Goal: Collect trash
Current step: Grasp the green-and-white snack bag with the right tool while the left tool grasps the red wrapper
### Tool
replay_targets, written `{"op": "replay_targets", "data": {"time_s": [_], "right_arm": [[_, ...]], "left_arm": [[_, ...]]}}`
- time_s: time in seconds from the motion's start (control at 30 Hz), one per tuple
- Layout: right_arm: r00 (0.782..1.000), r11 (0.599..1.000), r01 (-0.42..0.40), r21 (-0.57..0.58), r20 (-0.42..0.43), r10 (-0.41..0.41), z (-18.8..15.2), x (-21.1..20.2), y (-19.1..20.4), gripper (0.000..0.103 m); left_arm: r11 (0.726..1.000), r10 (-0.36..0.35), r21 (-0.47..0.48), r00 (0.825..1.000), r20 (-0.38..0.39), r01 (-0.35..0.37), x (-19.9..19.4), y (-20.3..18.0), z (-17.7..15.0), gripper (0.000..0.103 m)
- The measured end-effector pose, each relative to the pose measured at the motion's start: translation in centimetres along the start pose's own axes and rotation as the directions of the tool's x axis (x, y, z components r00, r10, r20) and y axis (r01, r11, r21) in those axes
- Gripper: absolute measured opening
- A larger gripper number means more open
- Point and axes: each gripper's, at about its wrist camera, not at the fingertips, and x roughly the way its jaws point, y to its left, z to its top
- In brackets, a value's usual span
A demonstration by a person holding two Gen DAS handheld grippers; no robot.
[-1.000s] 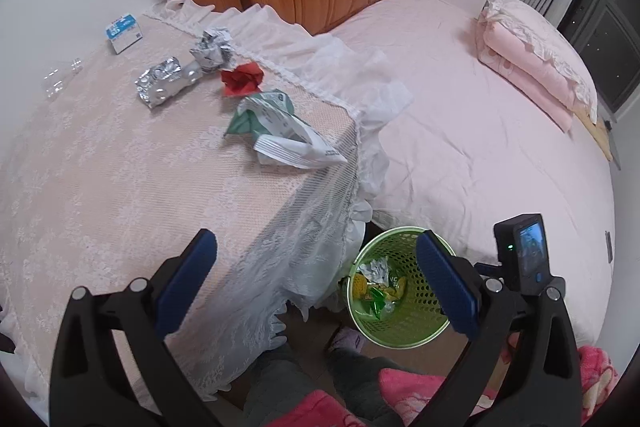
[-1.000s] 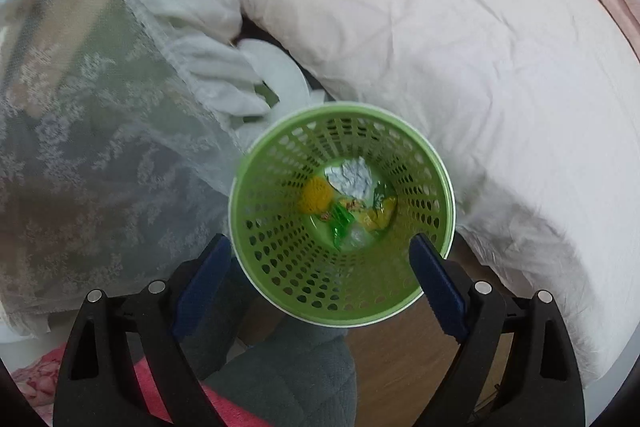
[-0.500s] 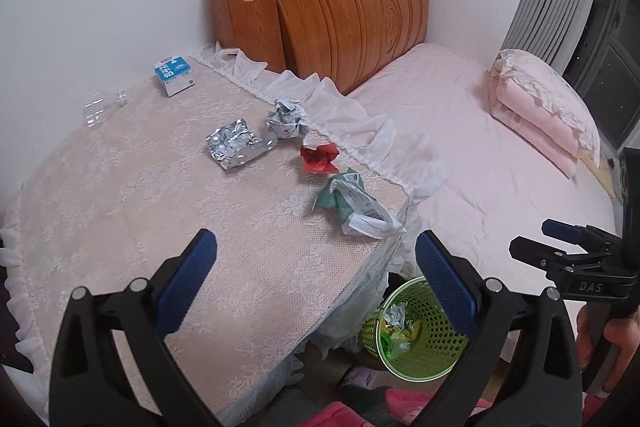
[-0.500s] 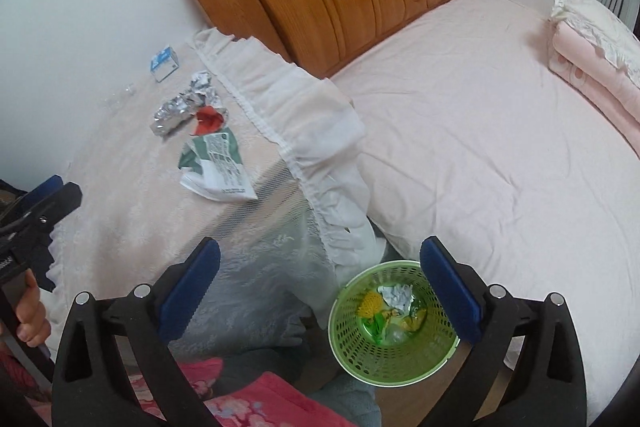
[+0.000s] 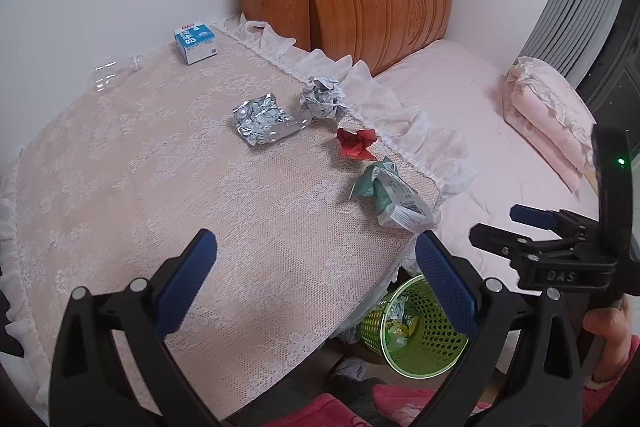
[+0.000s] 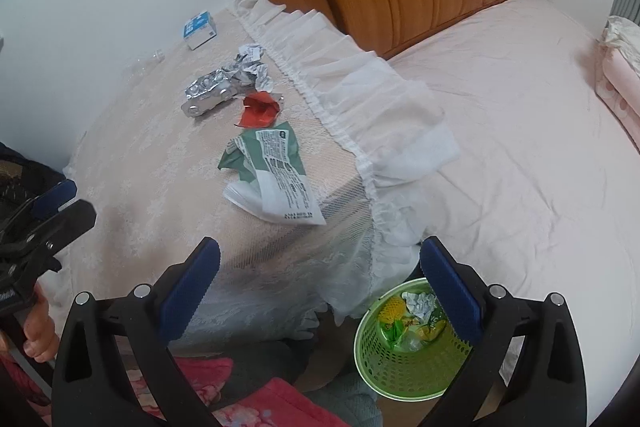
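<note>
Trash lies on a lace-covered table (image 5: 120,187): a green-and-white wrapper (image 5: 390,193) (image 6: 276,171), a red wrapper (image 5: 356,143) (image 6: 258,109), a silver foil pack (image 5: 264,119) (image 6: 208,91), a crumpled paper ball (image 5: 322,97) (image 6: 250,67), a blue-white carton (image 5: 195,43) (image 6: 199,29) and a clear bottle (image 5: 112,69). A green mesh bin (image 5: 416,335) (image 6: 408,343) with some trash stands on the floor below the table's corner. My left gripper (image 5: 316,287) is open and empty above the table's near part. My right gripper (image 6: 320,291) is open and empty above the table's edge and the bin.
A bed with a pink sheet (image 6: 520,107) and a wooden headboard (image 5: 360,11) lies right of the table. Folded pink bedding (image 5: 548,111) sits on its far side. A white frilled cloth (image 6: 360,87) hangs between table and bed. My legs (image 6: 280,367) are below.
Both grippers have risen and pulled back from the bin. The right wrist view went from looking straight down into the bin to facing the table and bed. Both stay open.
</note>
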Motion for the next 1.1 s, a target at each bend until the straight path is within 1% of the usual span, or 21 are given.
{"op": "replay_targets", "data": {"time_s": [0.17,0.2,0.23,0.3,0.33,0.4,0.57,0.6,0.7,0.77,0.8,0.97,1.1], "right_arm": [[0.998,0.998,0.014,-0.058,-0.054,-0.017,2.9,4.9,2.0,0.099],[0.998,0.998,0.022,-0.066,-0.065,-0.026,3.3,5.6,2.3,0.096],[0.997,0.997,0.020,-0.071,-0.076,-0.026,3.6,6.2,2.5,0.090],[0.994,0.997,0.013,-0.072,-0.105,-0.021,4.1,7.2,2.9,0.085],[0.993,0.997,0.010,-0.074,-0.114,-0.018,4.1,7.5,2.9,0.083],[0.991,0.997,-0.007,-0.073,-0.133,-0.003,4.0,8.0,3.3,0.082],[0.988,0.995,-0.038,-0.092,-0.152,0.023,3.8,8.5,4.1,0.073],[0.987,0.995,-0.043,-0.092,-0.158,0.028,3.7,8.5,4.2,0.073],[0.984,0.995,-0.078,-0.064,-0.167,0.066,3.6,8.7,4.2,0.069],[0.980,0.993,-0.117,-0.026,-0.164,0.111,3.5,8.8,4.0,0.057],[0.980,0.992,-0.126,-0.012,-0.159,0.122,3.5,8.7,3.9,0.054],[0.981,0.989,-0.141,0.036,-0.130,0.144,3.3,8.5,3.7,0.051],[0.983,0.983,-0.160,0.085,-0.079,0.167,2.8,6.6,2.3,0.051]], "left_arm": [[1.000,0.026,0.002,1.000,-0.015,-0.026,0.5,0.7,0.1,0.095],[1.000,0.030,0.003,0.999,-0.018,-0.030,0.6,0.9,0.1,0.095],[0.999,0.033,0.003,0.999,-0.021,-0.033,0.7,1.1,0.0,0.095],[0.999,0.032,-0.005,0.999,-0.028,-0.032,0.9,1.4,0.0,0.095],[0.999,0.031,-0.010,0.999,-0.031,-0.031,0.9,1.6,0.0,0.095],[0.999,0.030,-0.017,0.999,-0.038,-0.031,1.2,1.9,-0.1,0.095],[0.999,0.029,-0.032,0.999,-0.041,-0.031,1.3,2.4,0.0,0.095],[0.999,0.027,-0.037,0.999,-0.042,-0.029,1.4,2.4,0.0,0.095],[0.999,0.028,-0.043,0.998,-0.048,-0.030,1.6,2.5,0.0,0.095],[0.999,0.031,-0.043,0.998,-0.048,-0.033,1.6,2.5,-0.1,0.095],[0.999,0.030,-0.043,0.998,-0.048,-0.032,1.6,2.6,0.0,0.095],[0.999,0.031,-0.043,0.998,-0.046,-0.033,1.6,2.5,0.0,0.095],[0.999,0.004,-0.034,0.999,-0.045,-0.006,2.0,1.9,0.3,0.095]]}}
